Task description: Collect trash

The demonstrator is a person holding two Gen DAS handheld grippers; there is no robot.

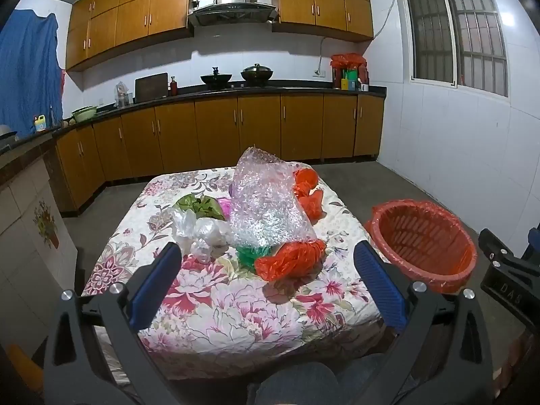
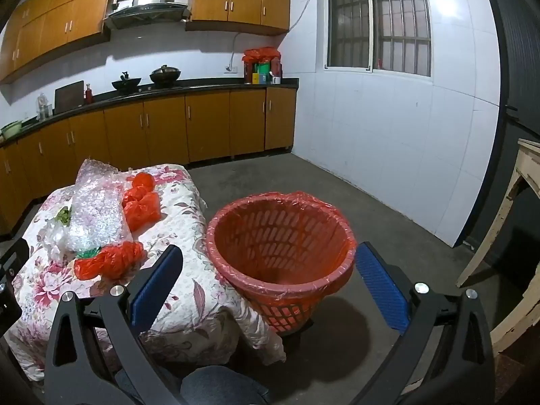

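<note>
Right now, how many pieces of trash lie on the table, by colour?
Red bags: 2
Green bags: 2
White bag: 1
Pink bag: 1
Bubble wrap: 1
Total: 7

White tiled walls (image 2: 388, 128); grey concrete floor (image 2: 354, 209). Along the back, brown wooden base cabinets (image 1: 216, 128) under a dark worktop (image 1: 270, 89), matching wall cupboards (image 1: 135, 17) above. Steel range hood (image 1: 232, 3) over two black woks (image 1: 216, 77). Barred sliding window (image 1: 455, 33) on the right wall. Blue cloth (image 1: 28, 67) hanging far left. Worn cream wooden frame (image 2: 519, 222) at right edge.
</note>
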